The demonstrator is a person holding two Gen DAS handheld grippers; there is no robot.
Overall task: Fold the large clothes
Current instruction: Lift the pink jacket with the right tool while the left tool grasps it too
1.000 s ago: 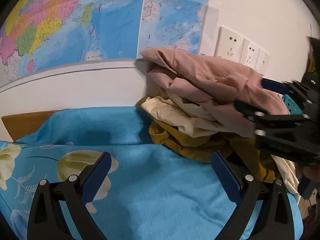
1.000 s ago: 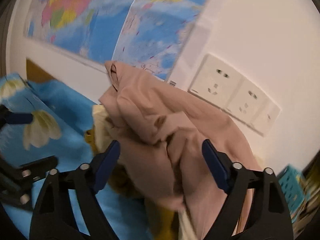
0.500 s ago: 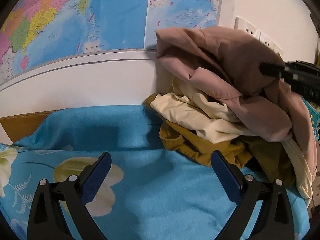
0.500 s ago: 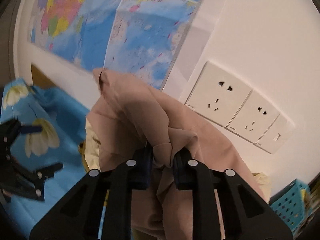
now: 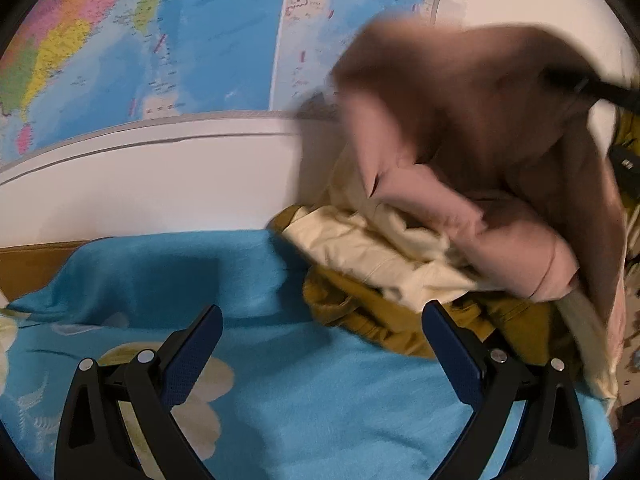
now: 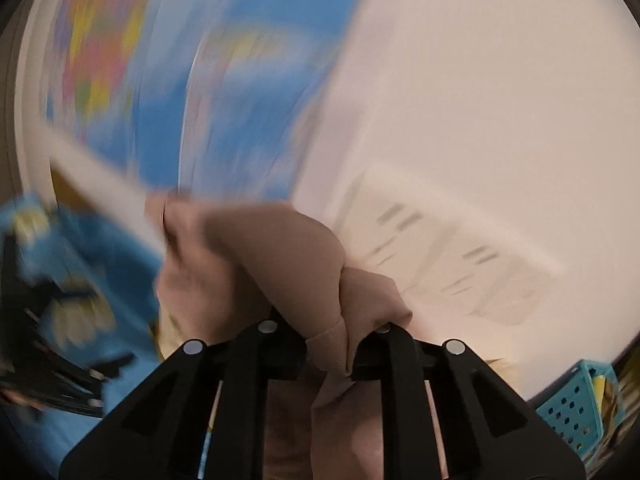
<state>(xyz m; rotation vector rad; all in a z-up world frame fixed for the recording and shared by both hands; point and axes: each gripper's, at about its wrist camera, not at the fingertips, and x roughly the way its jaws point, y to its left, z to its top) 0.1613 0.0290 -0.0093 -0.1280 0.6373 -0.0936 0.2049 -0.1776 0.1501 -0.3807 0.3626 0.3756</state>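
- The right gripper [image 6: 344, 344] has its fingers pressed together on a fold of the dusty-pink fabric garment [image 6: 288, 256], lower centre of the right wrist frame.
- In the left wrist frame the garment [image 5: 480, 128] hangs blurred at upper right over a cream garment [image 5: 360, 248] and a mustard garment [image 5: 360, 312].
- The left gripper [image 5: 320, 344] has fingers spread above the blue floral sheet [image 5: 280, 400].

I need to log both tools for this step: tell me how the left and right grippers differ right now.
The left gripper is open and empty above the blue floral sheet; the right gripper is shut on the pink garment. The left view is mostly sharp; the right view is motion-blurred. Both are black two-finger tools.
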